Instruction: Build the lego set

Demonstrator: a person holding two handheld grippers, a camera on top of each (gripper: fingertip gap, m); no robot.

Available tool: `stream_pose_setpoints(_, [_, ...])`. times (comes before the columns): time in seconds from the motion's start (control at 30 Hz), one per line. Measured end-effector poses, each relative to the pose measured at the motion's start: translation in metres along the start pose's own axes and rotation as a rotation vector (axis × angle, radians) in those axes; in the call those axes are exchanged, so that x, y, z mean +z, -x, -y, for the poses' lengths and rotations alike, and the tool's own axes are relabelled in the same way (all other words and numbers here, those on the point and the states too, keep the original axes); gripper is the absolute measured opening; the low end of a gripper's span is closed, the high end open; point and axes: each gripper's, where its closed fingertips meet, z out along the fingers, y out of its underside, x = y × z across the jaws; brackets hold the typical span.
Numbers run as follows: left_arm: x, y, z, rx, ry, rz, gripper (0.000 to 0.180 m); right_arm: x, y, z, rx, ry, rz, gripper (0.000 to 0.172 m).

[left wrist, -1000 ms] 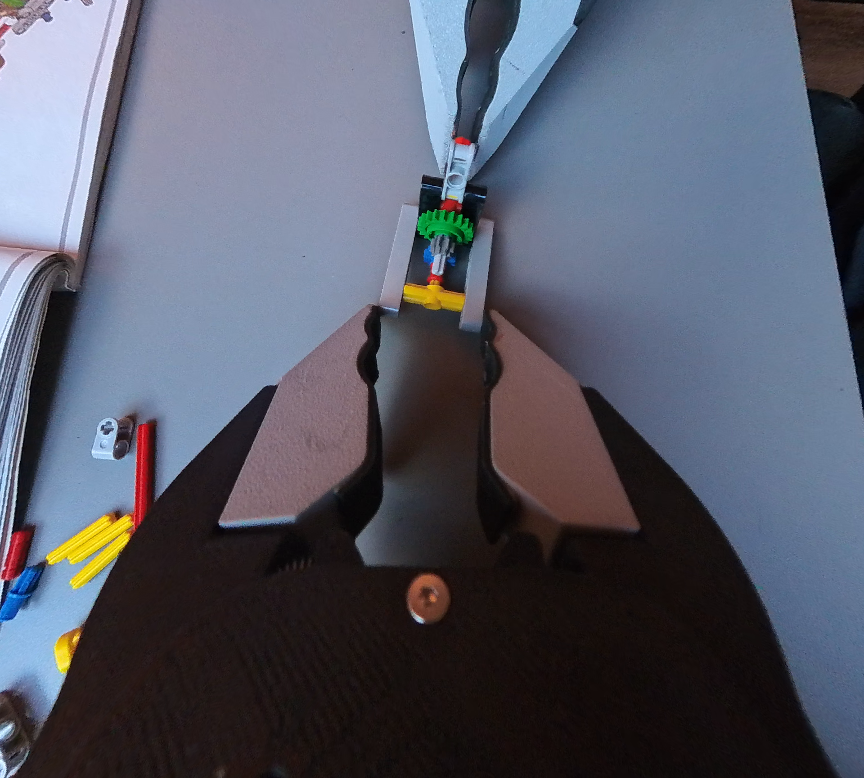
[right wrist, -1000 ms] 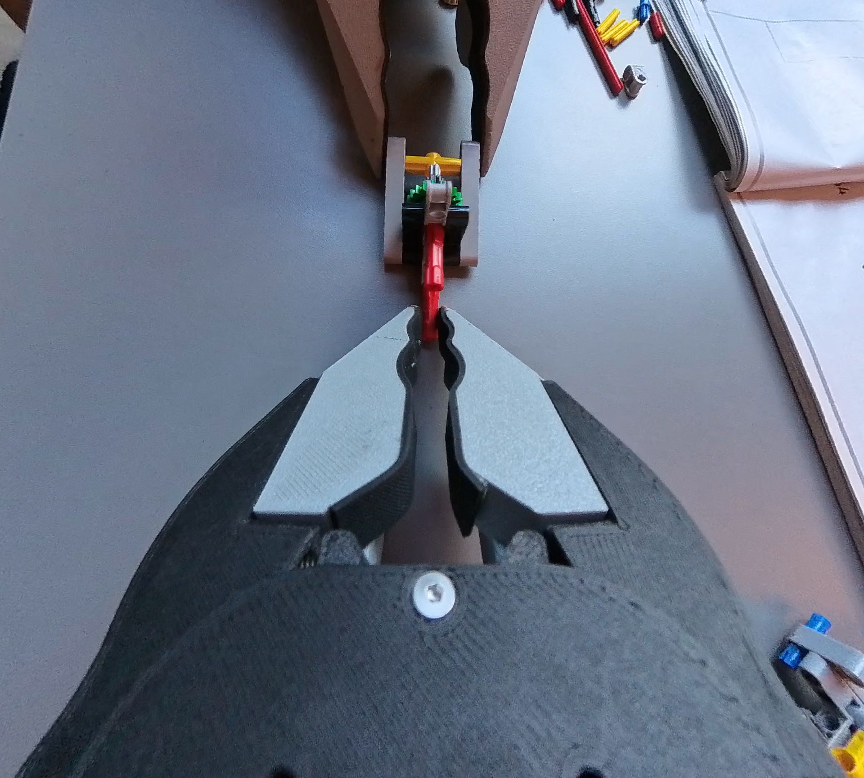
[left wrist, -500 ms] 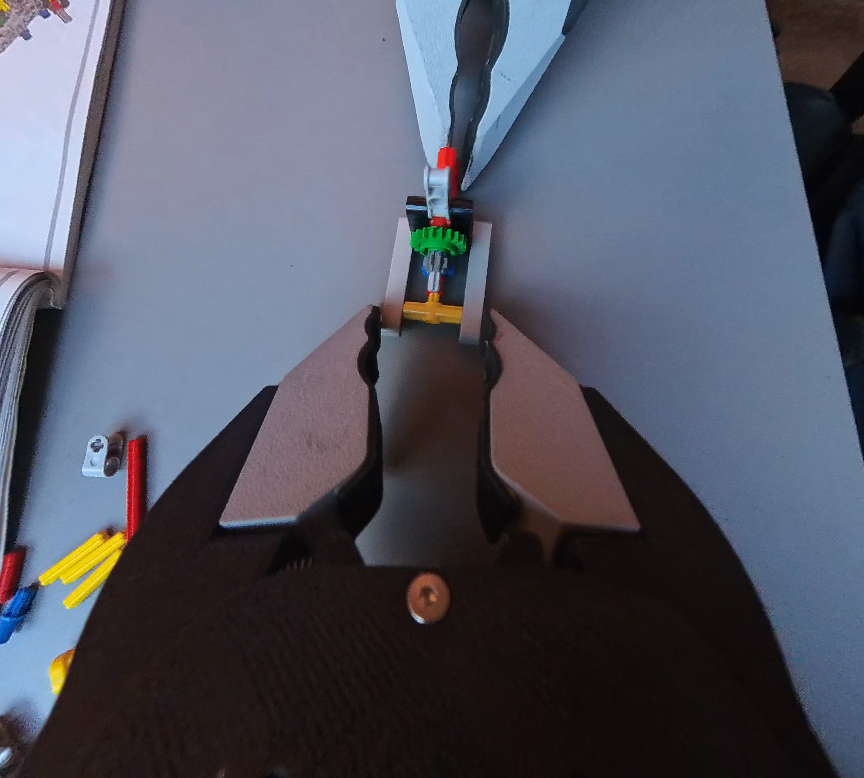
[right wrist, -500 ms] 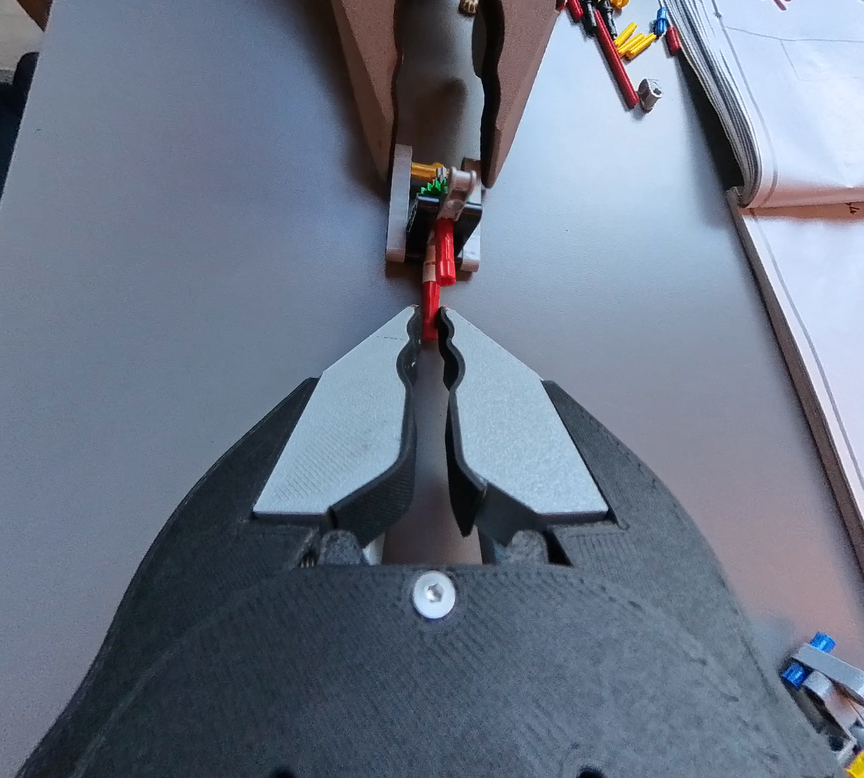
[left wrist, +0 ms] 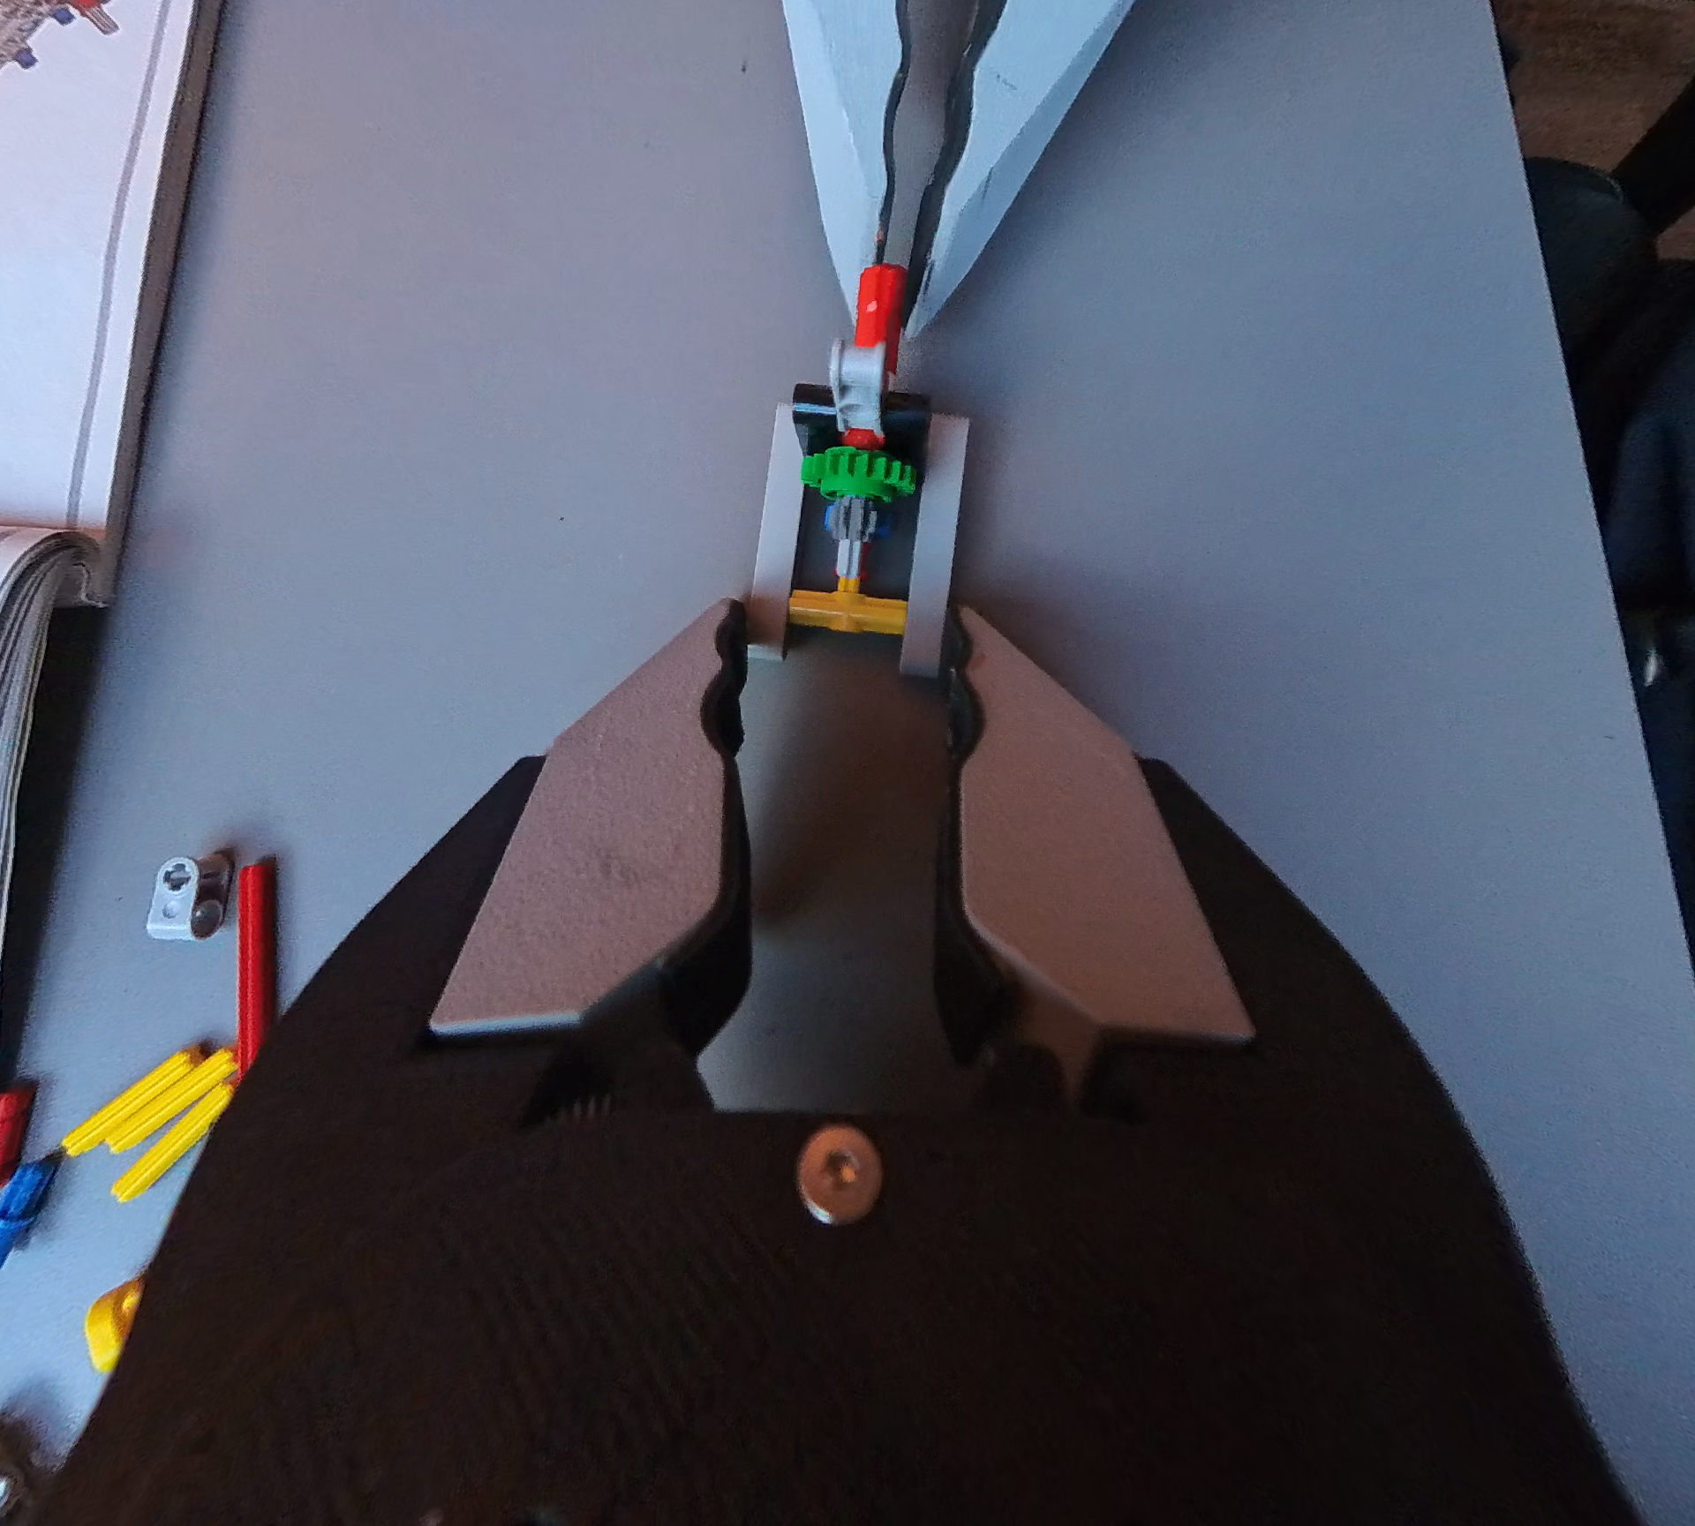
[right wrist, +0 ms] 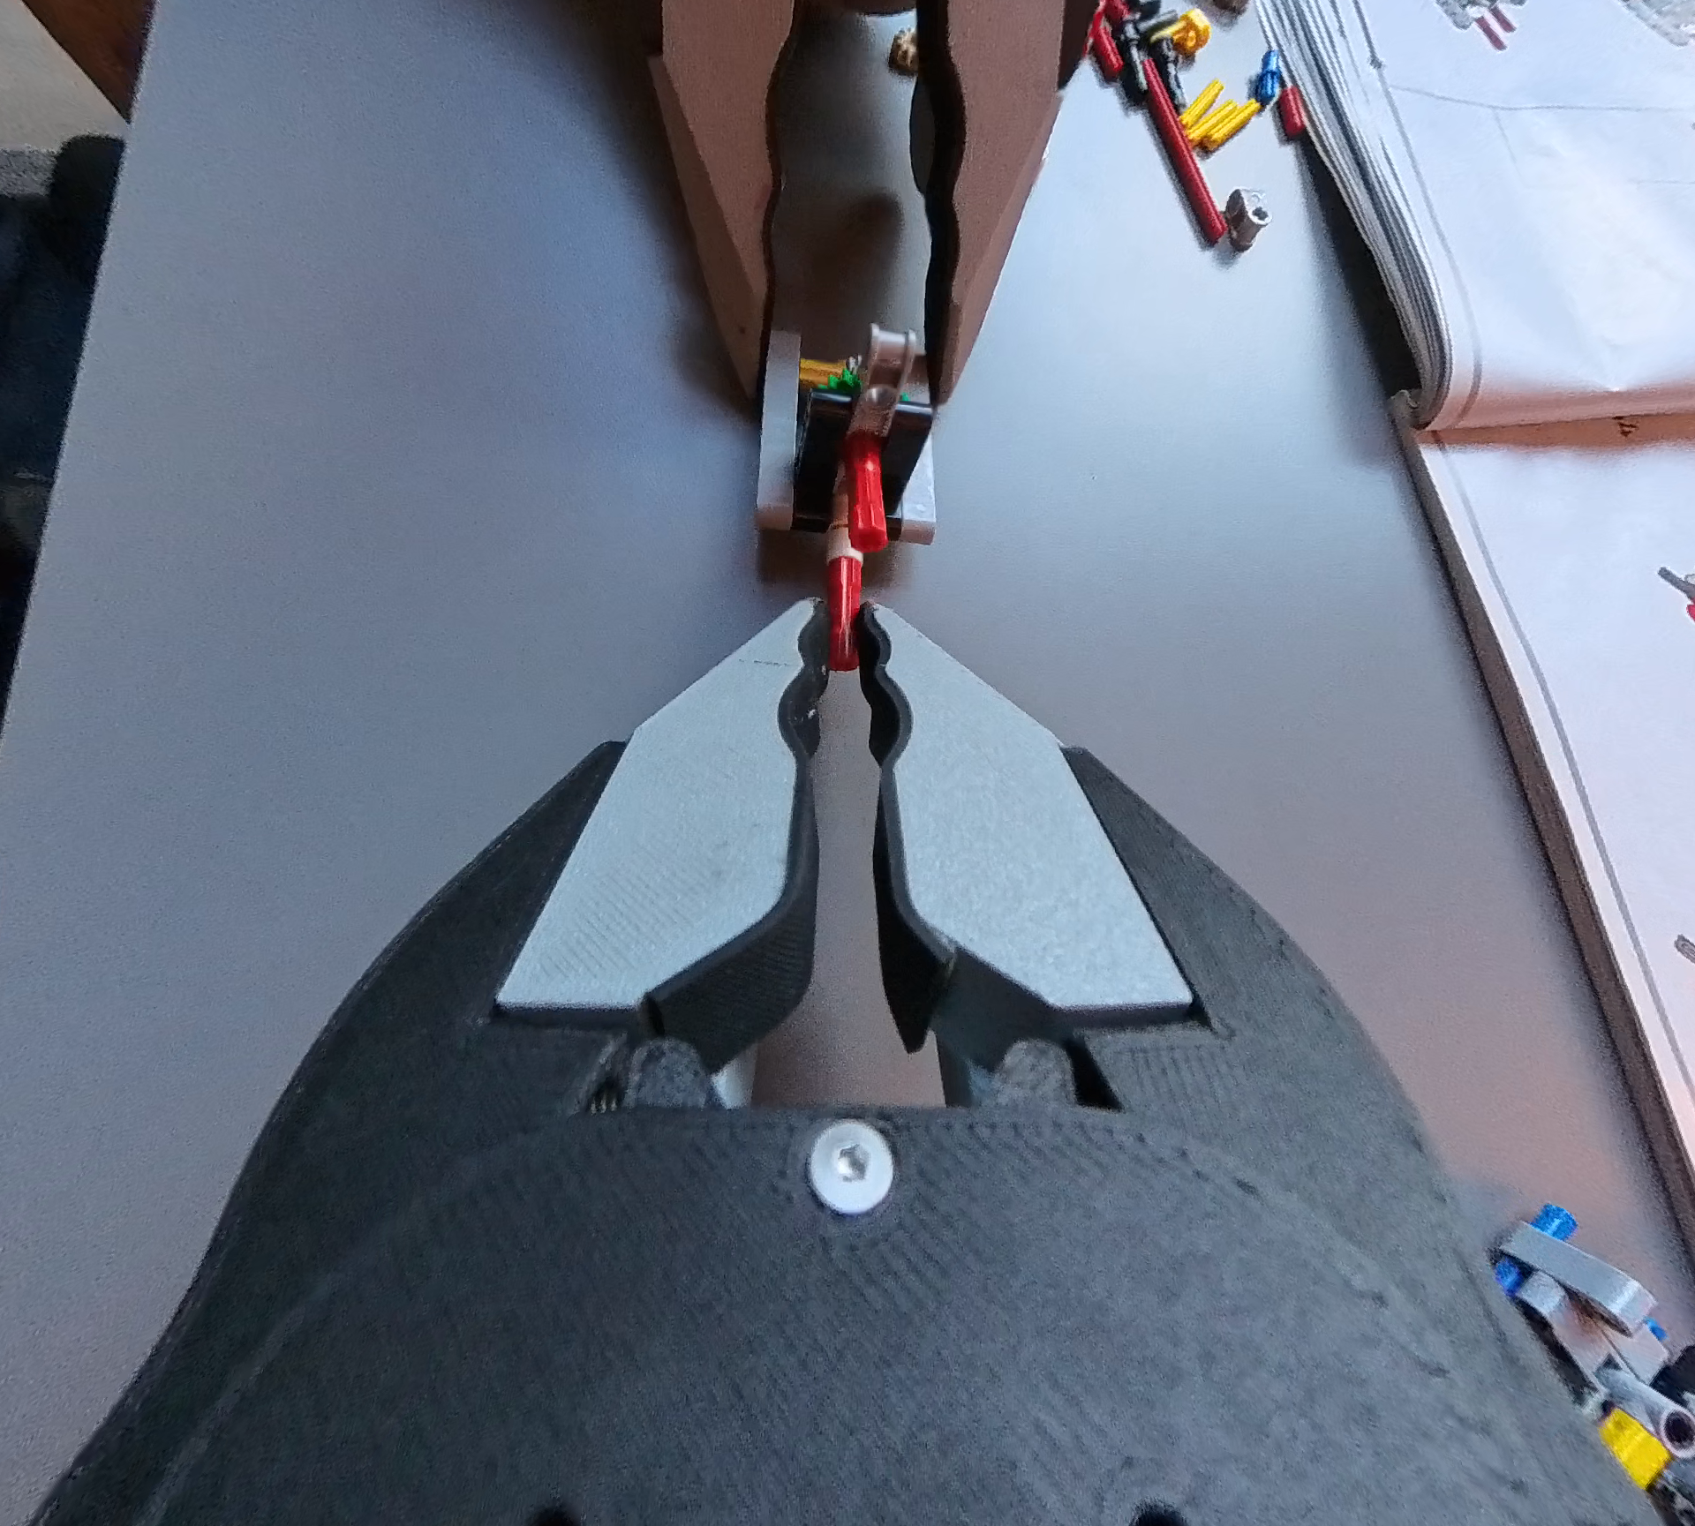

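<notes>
- The small toy-brick assembly (left wrist: 858,537) sits on the grey table (left wrist: 459,382), roughly mid-table between your two grippers. It has two grey side beams, a black end plate, a green gear (left wrist: 858,471), and a yellow cross piece (left wrist: 848,613).
- Your left gripper (left wrist: 846,638) has its fingers set apart at the width of the assembly. Each fingertip (left wrist: 725,638) lies against the outside of a grey beam, clamping the near end.
- Your right gripper (right wrist: 842,629) has its fingers nearly together, clamped on a red pin (right wrist: 842,611). The pin runs forward to a grey connector (right wrist: 882,391) at the black end of the assembly.
- The table surface is smooth, matte grey and plain around the assembly.
- In the left wrist view, loose parts lie at the left edge: a red rod (left wrist: 255,959), yellow rods (left wrist: 156,1115) and a grey connector block (left wrist: 188,900).
- An open instruction booklet (right wrist: 1513,152) lies along that same side of the table.
- More grey and blue parts (right wrist: 1578,1289) lie beside your right gripper.
- Beyond the table edge, dark furniture (left wrist: 1605,198) and a brown floor show; details are unclear.
</notes>
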Motion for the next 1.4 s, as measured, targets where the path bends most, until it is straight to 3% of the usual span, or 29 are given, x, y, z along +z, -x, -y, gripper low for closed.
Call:
stream_pose_setpoints(1.1, [-0.003,-0.007,0.010,-0.013,-0.047,-0.026,0.039,-0.005,0.000,-0.006,-0.082,0.078,-0.028,0.003])
stream_pose_setpoints(1.23, [0.004,-0.009,0.005,-0.025,-0.008,-0.037,0.049,0.000,0.003,-0.006,-0.080,0.071,-0.011,0.003])
stream_pose_setpoints(1.4, [0.006,-0.009,0.006,0.001,-0.003,-0.014,0.039,0.000,0.005,-0.004,-0.082,0.068,-0.010,0.003])
